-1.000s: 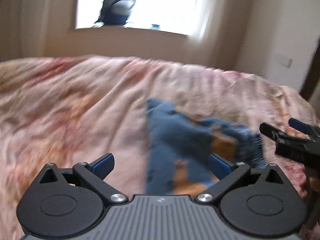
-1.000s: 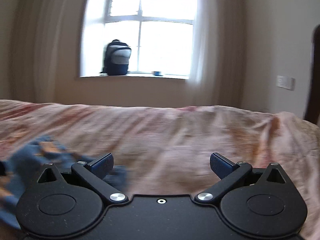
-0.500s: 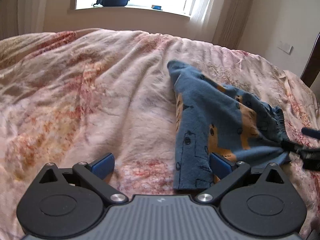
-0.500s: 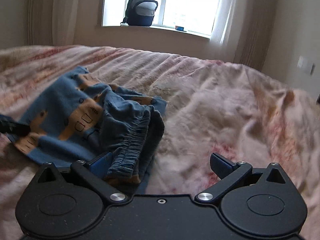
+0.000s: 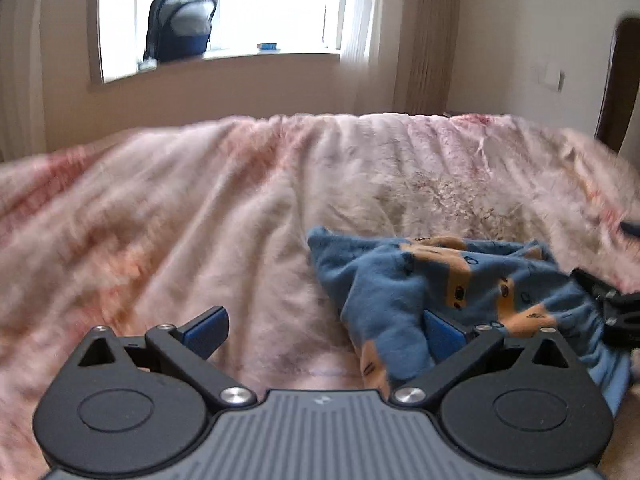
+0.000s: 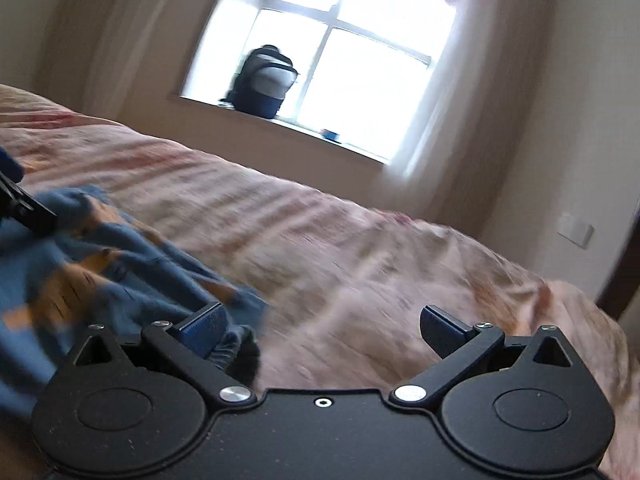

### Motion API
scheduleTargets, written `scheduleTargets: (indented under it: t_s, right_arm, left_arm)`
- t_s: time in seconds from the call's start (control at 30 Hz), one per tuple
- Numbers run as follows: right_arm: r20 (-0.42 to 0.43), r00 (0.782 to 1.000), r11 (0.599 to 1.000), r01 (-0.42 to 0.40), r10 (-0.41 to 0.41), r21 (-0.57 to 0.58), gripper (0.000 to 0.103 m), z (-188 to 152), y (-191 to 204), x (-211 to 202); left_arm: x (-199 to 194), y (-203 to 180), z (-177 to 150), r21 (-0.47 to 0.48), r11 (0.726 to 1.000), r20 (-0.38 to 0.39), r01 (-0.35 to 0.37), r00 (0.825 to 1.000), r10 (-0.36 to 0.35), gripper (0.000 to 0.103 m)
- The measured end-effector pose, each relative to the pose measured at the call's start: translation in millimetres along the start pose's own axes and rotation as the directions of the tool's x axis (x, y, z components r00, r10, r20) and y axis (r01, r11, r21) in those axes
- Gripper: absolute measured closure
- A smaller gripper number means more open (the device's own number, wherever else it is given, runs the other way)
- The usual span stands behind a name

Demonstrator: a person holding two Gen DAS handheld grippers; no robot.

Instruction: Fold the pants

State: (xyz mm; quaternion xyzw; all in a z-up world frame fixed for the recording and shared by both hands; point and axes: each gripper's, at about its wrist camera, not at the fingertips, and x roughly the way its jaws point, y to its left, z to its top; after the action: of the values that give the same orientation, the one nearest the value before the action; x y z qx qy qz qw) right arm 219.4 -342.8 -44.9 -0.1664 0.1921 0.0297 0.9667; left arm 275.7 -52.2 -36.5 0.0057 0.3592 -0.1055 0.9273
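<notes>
On pink bedspread (image 5: 200, 216), blue pants (image 5: 400, 292) with orange patches lie crumpled, well short of window (image 5: 256, 4). Left gripper (image 5: 324, 332) fingers spread wide, right finger against cloth, nothing pinched. Left view alone shows right gripper tip beyond pants' waistband side. Right gripper (image 6: 324, 330) also spread wide (view blurred, tilted), left finger at pants' edge. Backpack (image 6: 264, 82) stands on sill.

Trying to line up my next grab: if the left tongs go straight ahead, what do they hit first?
Probably the pink bedspread: between the open left tongs only bedding shows. The blue pants overlap just their right finger; depth is unclear.
</notes>
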Motion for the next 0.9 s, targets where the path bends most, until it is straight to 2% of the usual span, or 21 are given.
scheduleTargets:
  t_s: [0.07, 0.17, 0.27, 0.37, 0.43, 0.5, 0.53, 0.57, 0.67, 0.73, 0.8, 0.9]
  right_arm:
    - [-0.019, 1.000, 0.999, -0.019, 0.020, 0.030, 0.001, -8, -10, 7]
    - [-0.014, 0.999, 0.996, -0.051, 0.052, 0.069, 0.001, -10, -18, 10]
    - [0.067, 0.997, 0.996, -0.052, 0.047, 0.067, 0.001, -7, -17, -4]
    - [0.128, 0.985, 0.990, -0.128, 0.119, 0.063, 0.001, 0, -11, -19]
    - [0.098, 0.980, 0.984, -0.178, 0.175, 0.017, 0.001, 3, -2, -25]
    - [0.000, 0.984, 0.982, -0.180, 0.180, -0.062, 0.001, -1, 9, -19]
    - [-0.040, 0.982, 0.980, -0.185, 0.183, -0.071, 0.001, -6, 10, -15]
    - [-0.047, 0.979, 0.980, -0.198, 0.196, -0.034, 0.001, -8, 6, -14]
    - [-0.026, 0.980, 0.979, -0.194, 0.196, 0.068, 0.001, -5, -8, -17]
    - [0.041, 0.986, 0.984, -0.162, 0.159, 0.075, 0.001, -3, -9, -29]
    - [0.078, 0.981, 0.980, -0.184, 0.178, 0.078, 0.001, 2, -7, -38]
    - [0.061, 0.973, 0.972, -0.228, 0.225, 0.058, 0.001, 4, 6, -47]
  left_arm:
    - [-1, 5, -5, -0.039, 0.999, -0.004, 0.020, 1.000, -0.020, 0.000]
    - [-15, 2, -2, -0.060, 0.998, 0.009, 0.009, 1.000, -0.008, 0.000]
    - [-28, -5, 6, -0.054, 0.999, 0.054, 0.009, 0.999, -0.006, 0.000]
    - [-32, -15, 4, -0.058, 0.998, 0.033, 0.034, 0.999, -0.032, 0.000]
    - [-31, -20, -11, -0.036, 0.999, 0.012, 0.010, 1.000, -0.010, 0.000]
    - [-25, -22, -29, -0.023, 0.999, -0.040, -0.045, 0.998, 0.044, 0.001]
    - [-27, -21, -37, -0.048, 0.998, -0.034, -0.041, 0.999, 0.039, 0.001]
    - [-31, -18, -43, -0.082, 0.996, -0.017, -0.037, 0.999, 0.036, 0.001]
    - [-44, -18, -47, -0.146, 0.988, -0.026, -0.042, 0.999, 0.038, 0.000]
    - [-51, -20, -48, -0.162, 0.986, -0.044, -0.047, 0.998, 0.040, 0.000]
    - [-60, -21, -51, -0.168, 0.985, -0.048, -0.033, 0.999, 0.026, 0.000]
    - [-65, -25, -56, -0.150, 0.988, -0.059, -0.038, 0.998, 0.029, 0.000]
